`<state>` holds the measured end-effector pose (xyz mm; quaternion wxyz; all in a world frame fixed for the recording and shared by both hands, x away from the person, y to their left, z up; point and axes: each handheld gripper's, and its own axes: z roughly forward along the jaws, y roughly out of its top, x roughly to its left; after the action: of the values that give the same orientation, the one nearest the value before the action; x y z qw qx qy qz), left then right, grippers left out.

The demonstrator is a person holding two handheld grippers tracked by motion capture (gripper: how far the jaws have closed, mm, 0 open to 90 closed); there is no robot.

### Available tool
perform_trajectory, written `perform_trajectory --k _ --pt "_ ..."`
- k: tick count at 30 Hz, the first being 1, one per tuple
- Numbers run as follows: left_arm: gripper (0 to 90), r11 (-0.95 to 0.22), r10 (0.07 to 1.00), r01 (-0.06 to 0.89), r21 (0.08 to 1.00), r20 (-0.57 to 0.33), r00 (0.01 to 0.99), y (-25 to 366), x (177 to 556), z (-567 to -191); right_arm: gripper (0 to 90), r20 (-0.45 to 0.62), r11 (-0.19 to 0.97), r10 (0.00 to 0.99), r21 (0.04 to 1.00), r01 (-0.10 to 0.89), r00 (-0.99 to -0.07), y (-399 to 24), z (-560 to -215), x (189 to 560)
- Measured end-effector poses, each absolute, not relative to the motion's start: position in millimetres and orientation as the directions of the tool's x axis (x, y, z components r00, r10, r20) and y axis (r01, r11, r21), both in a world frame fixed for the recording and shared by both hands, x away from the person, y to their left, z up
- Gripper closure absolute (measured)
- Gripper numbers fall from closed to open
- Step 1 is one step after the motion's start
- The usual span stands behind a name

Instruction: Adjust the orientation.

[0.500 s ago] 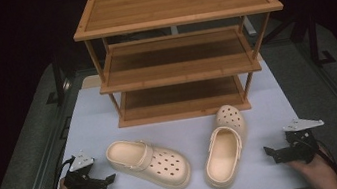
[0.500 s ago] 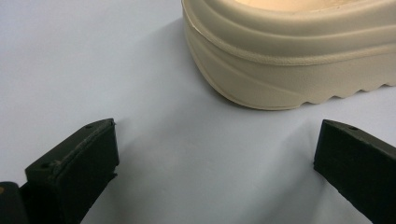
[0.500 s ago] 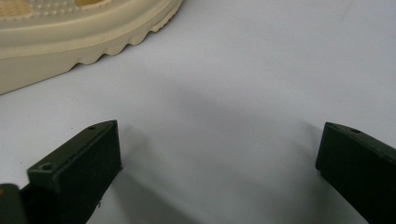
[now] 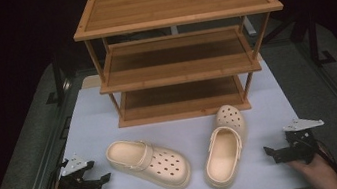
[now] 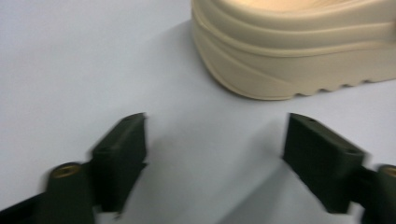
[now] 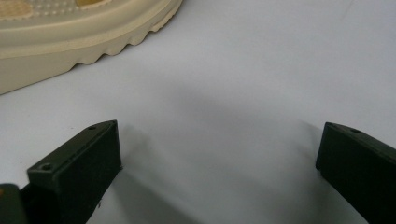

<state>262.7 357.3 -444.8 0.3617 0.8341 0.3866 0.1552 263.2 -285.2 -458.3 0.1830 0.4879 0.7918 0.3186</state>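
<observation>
The left clog (image 4: pixel 147 163) lies just right of the open, empty left claw (image 4: pixel 99 178), heel nearest, long axis running right and toward the person.

A lab-like recording bench: white tabletop (image 4: pixel 109 118) amid black surroundings, metal side rails (image 4: pixel 42 179).

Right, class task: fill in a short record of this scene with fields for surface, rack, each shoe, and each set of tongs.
surface: white table top
rack: wooden three-shelf rack, at the far side, shelves bare
left shoe: cream clog, lying at an angle, toe toward the near right
right shoe: cream clog, toe toward the rack
left tongs: left tongs, open, nothing held, near the left clog's heel
right tongs: right tongs, open wide, nothing held
</observation>
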Motion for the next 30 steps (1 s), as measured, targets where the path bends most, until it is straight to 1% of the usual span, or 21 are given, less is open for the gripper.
perform_trajectory --k 2,3,4,5,6,7,8,11,14,18,20,24,30 --pt "36.0 -0.432 0.743 0.523 0.735 -0.039 0.669 359.0 260.4 -442.4 0.0 0.022 0.321 0.889 0.683 0.656 -0.457 -285.2 -458.3 263.2" --pt "44.9 -0.430 0.737 0.517 0.740 -0.042 0.674 359.1 259.4 -440.9 0.0 0.022 0.321 0.889 0.683 0.656 -0.457 -285.2 -458.3 263.2" --pt "44.9 -0.430 0.736 0.517 0.740 -0.045 0.676 358.9 258.8 -439.5 0.0 0.022 0.321 0.889 0.683 0.656 -0.457 -285.2 -458.3 263.2" --pt "52.6 -0.424 0.735 0.513 0.746 -0.049 0.677 358.2 257.9 -437.7 0.0 0.022 0.320 0.889 0.684 0.656 -0.457 -285.3 -458.4 263.2" --pt "56.9 -0.422 0.731 0.511 0.749 -0.052 0.680 358.0 257.1 -436.5 0.0 0.022 0.320 0.889 0.684 0.656 -0.457 -285.3 -458.3 263.2" --pt "56.9 -0.422 0.729 0.509 0.750 -0.053 0.683 357.4 256.4 -434.9 0.0 0.022 0.320 0.889 0.684 0.656 -0.457 -285.3 -458.3 263.2" --pt "60.8 -0.424 0.722 0.505 0.752 -0.056 0.689 357.1 255.6 -433.2 0.0 0.022 0.320 0.889 0.684 0.656 -0.457 -285.3 -458.3 263.2" --pt "79.1 -0.417 0.713 0.490 0.766 -0.059 0.699 354.4 251.1 -426.3 0.0 0.022 0.320 0.889 0.684 0.656 -0.457 -285.3 -458.3 263.2" --pt "89.6 -0.400 0.701 0.480 0.781 -0.077 0.709 351.6 247.9 -419.0 0.0 0.023 0.320 0.889 0.684 0.656 -0.457 -285.3 -458.4 263.2" --pt "90.0 -0.408 0.681 0.468 0.783 -0.081 0.728 343.0 243.2 -412.4 0.0 0.022 0.320 0.889 0.684 0.656 -0.457 -285.3 -458.4 263.2" --pt "90.0 -0.430 0.667 0.449 0.783 -0.060 0.742 336.2 239.9 -409.9 0.0 0.022 0.320 0.889 0.684 0.656 -0.457 -285.3 -458.4 263.2" --pt "90.0 -0.452 0.631 0.421 0.787 -0.052 0.774 323.2 235.5 -407.0 0.0 0.023 0.320 0.889 0.683 0.657 -0.457 -285.2 -458.4 263.3" --pt "90.0 -0.454 0.585 0.403 0.795 -0.075 0.808 307.4 232.8 -406.0 0.0 0.022 0.320 0.889 0.683 0.656 -0.457 -285.2 -458.4 263.3"
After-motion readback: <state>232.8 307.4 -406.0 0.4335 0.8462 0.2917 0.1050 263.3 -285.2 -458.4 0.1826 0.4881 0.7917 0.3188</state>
